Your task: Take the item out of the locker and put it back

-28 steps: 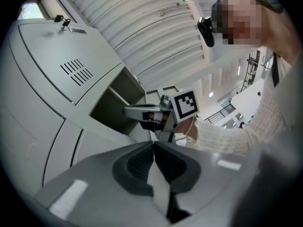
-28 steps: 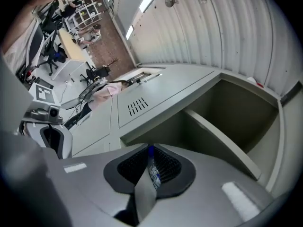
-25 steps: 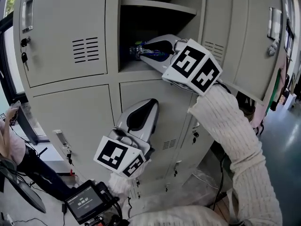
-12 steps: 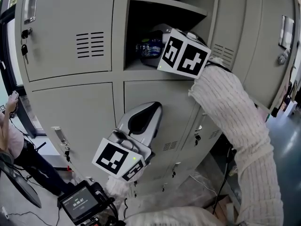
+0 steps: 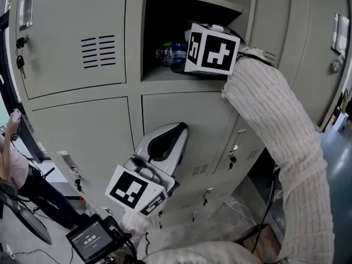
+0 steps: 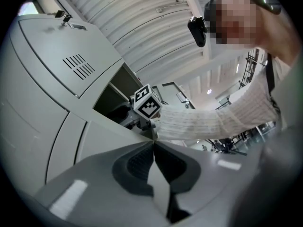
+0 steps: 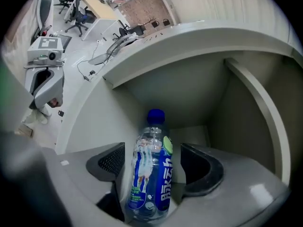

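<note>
A clear water bottle [image 7: 151, 174] with a blue cap and blue label lies inside the open locker compartment [image 5: 159, 73]. My right gripper [image 7: 156, 162] reaches into that compartment and its jaws are opening. The bottle lies between the pads [image 7: 111, 160], with a gap showing on its right side. In the head view only the bottle's end [image 5: 168, 53] shows, left of the right gripper's marker cube [image 5: 212, 48]; the jaws are hidden in the locker. My left gripper [image 5: 175, 130] hangs lower, shut and empty, pointing up at a closed locker door.
Closed grey locker doors [image 5: 77, 43] surround the open compartment; keys [image 5: 19, 59] hang in the left door's lock. The compartment's own door [image 5: 297, 37] stands open at the right. A timer device [image 5: 91, 238] sits low in the head view. A person [image 5: 11, 164] is at the far left.
My right gripper has carried the bottle from the compartment's front edge deeper into the locker. The left gripper has stayed where it was.
</note>
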`<state>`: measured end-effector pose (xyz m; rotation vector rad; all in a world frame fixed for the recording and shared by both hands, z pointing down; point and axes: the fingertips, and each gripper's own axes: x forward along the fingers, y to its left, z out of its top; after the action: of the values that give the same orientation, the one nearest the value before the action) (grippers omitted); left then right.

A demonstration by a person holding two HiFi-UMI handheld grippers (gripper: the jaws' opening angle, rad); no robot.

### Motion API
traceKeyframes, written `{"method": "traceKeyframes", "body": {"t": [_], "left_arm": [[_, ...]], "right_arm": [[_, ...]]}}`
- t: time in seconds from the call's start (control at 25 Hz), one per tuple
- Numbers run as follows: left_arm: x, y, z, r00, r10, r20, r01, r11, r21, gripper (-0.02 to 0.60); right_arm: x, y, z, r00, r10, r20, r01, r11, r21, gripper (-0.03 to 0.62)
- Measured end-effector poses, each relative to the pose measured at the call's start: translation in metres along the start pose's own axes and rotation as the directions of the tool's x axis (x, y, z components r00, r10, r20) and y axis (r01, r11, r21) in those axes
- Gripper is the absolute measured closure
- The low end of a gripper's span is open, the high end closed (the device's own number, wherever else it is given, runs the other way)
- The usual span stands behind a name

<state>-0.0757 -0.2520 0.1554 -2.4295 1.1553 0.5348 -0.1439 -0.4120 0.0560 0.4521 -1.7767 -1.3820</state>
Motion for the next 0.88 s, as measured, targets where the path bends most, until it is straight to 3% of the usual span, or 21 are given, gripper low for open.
{"method": "traceKeyframes", "body": {"t": [0.44, 0.68, 0.88], "left_arm": [[0.004, -0.005, -0.009, 0.999, -0.040, -0.008, 0.040, 0.999, -0.017, 0.584], [0.001, 0.000, -0.011, 0.999, -0.031, 0.015, 0.031, 0.999, -0.038, 0.584], [0.000, 0.005, -0.011, 1.000, -0.014, 0.024, 0.015, 0.999, -0.040, 0.584]], "right_arm": [[0.012, -0.003, -0.017, 0.986, 0.163, -0.029, -0.161, 0.983, 0.085, 0.195], [0.022, -0.008, -0.026, 0.987, 0.124, -0.099, -0.121, 0.992, 0.044, 0.197], [0.031, -0.005, -0.033, 0.985, 0.097, -0.146, -0.097, 0.995, 0.006, 0.281]]}}
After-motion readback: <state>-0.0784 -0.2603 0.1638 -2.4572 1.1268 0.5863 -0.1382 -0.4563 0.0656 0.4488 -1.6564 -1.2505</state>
